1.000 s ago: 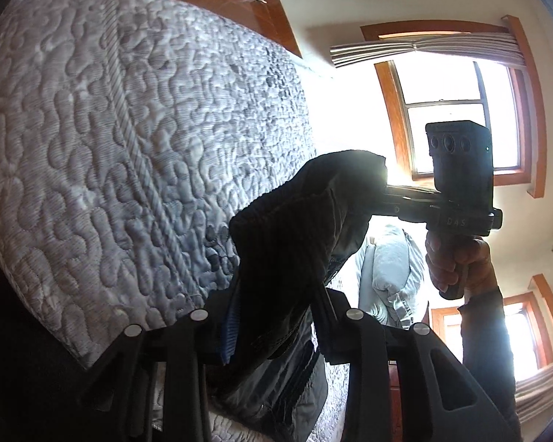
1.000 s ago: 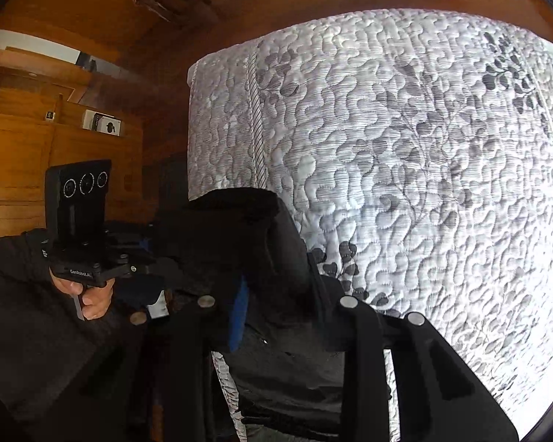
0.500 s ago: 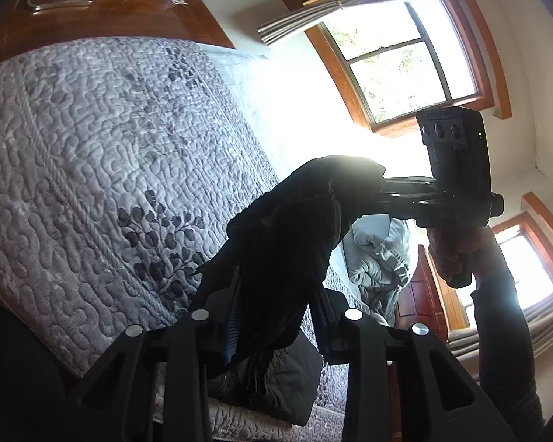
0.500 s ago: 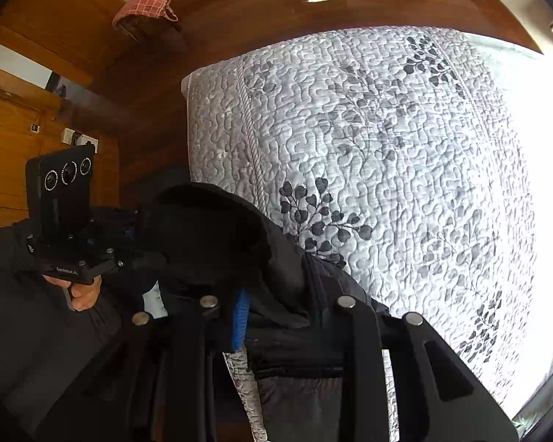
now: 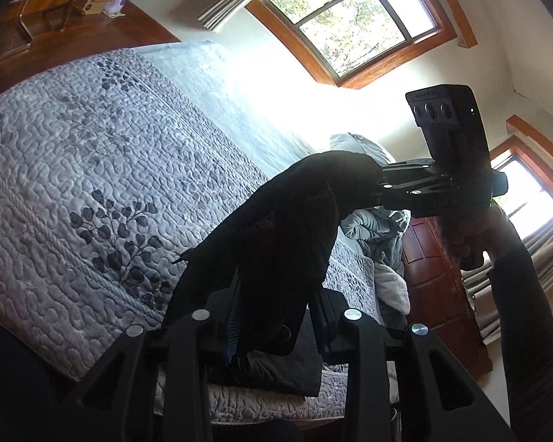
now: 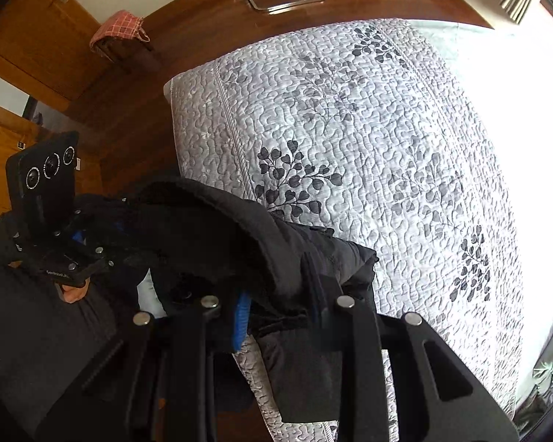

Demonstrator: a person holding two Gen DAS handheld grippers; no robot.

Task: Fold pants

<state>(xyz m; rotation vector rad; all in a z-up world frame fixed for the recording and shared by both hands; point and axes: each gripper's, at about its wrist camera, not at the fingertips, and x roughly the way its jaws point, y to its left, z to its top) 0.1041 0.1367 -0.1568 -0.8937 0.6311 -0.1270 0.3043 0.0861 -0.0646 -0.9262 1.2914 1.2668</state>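
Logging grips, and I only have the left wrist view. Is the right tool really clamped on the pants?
Observer: Yes. The right tool has the pants bunched tight between its pads.
Operator: How does the left tool look from outside?
Observer: The left tool bites the same top edge, with a hand under it.
Operator: Anything on the floor that I can't see?
Observer: A red checked cloth is draped over a stool, apart from the bed.

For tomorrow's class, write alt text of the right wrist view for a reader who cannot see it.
Right gripper and left gripper hold black pants up between them above a grey quilted bed; beyond it lies a wooden floor.
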